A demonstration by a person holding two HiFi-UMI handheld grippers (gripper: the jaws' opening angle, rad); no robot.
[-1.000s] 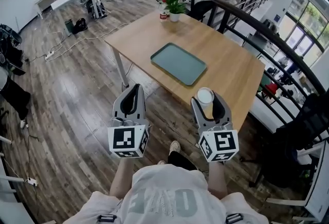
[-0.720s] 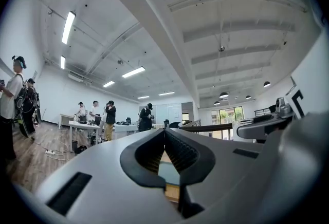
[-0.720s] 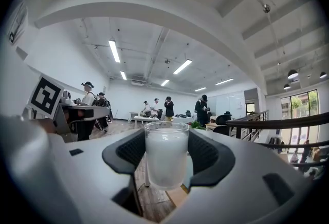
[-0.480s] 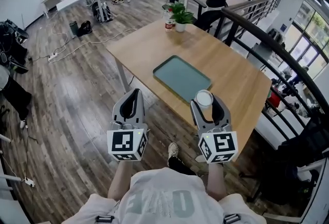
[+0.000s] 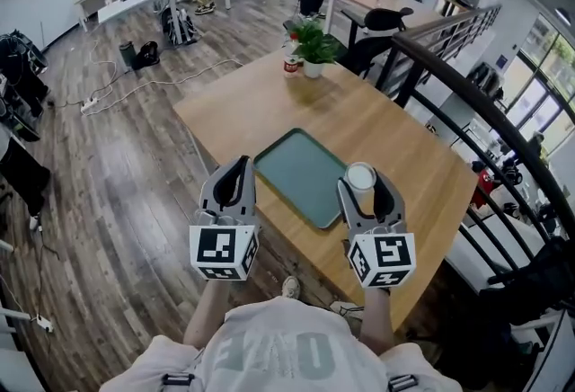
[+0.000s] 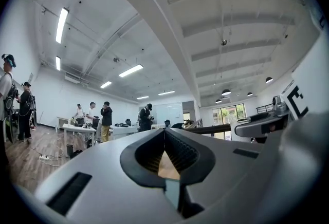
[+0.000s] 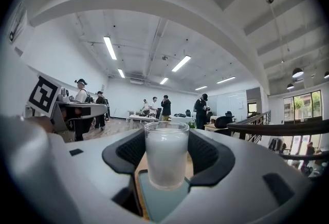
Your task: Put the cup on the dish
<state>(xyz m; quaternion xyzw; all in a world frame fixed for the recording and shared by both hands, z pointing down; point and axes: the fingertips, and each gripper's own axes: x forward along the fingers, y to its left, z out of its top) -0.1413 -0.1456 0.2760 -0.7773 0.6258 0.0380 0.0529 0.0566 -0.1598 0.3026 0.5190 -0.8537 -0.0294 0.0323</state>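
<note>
A frosted glass cup (image 5: 360, 174) stands upright between the jaws of my right gripper (image 5: 361, 185), which is shut on it. In the right gripper view the cup (image 7: 166, 159) fills the gap between the black pads, with the tray's green surface (image 7: 159, 202) just below it. The dish is a flat grey-green tray (image 5: 301, 173) on the wooden table (image 5: 269, 102). In the head view the cup hangs over the tray's near right edge. My left gripper (image 5: 235, 174) is shut and holds nothing, at the table's near edge left of the tray; its tips (image 6: 165, 133) meet.
A potted plant (image 5: 313, 47) and a red can (image 5: 290, 65) stand at the table's far corner. A dark stair railing (image 5: 467, 89) runs along the right, and an office chair (image 5: 382, 20) sits behind the table. People and desks are far back; cables lie on the floor (image 5: 135, 80).
The table and tray have come closer. Both grippers have moved forward from over the floor to the table's near edge, and the cup, still held, now hangs by the tray.
</note>
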